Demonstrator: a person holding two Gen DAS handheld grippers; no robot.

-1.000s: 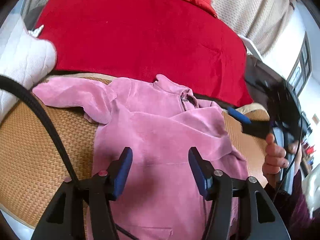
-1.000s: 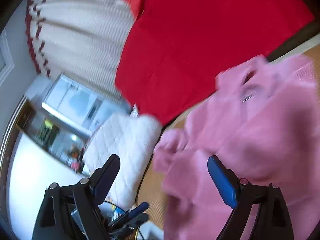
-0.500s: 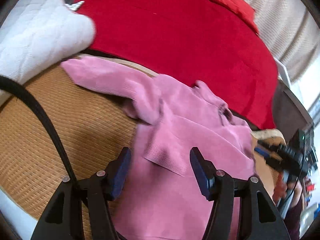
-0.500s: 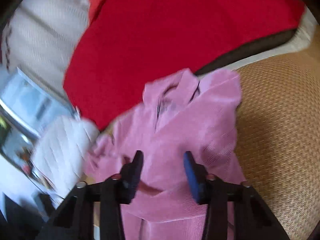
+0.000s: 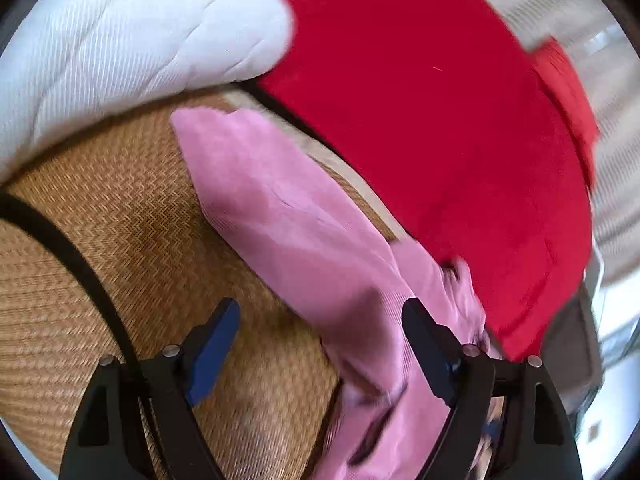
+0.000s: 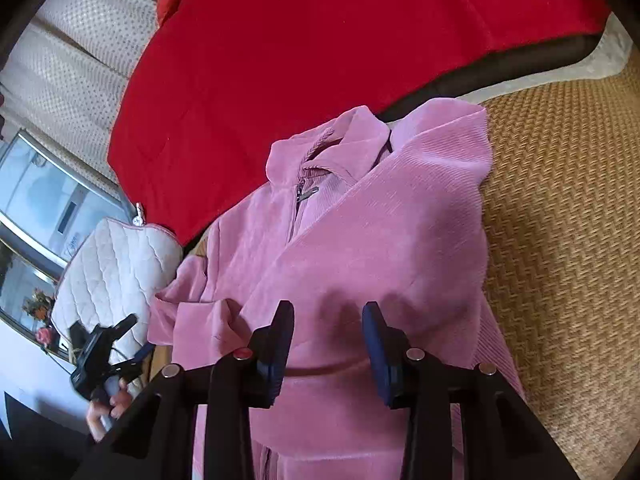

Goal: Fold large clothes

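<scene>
Your pink jacket (image 6: 360, 240) lies spread on the woven mat (image 6: 560, 220), collar toward the red blanket (image 6: 320, 60), one sleeve folded across its front. Your right gripper (image 6: 326, 334) has just narrowed; its jaws stand part open above that folded sleeve, whether pinching it I cannot tell. Your left gripper (image 5: 320, 340) has just widened and stands open over the outstretched sleeve, gripping nothing

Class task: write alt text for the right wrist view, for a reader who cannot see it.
A pink zip-up top lies on a woven mat, one sleeve folded across its chest. The right tongs hover over that fold, partly closed. A red blanket lies behind.
</scene>
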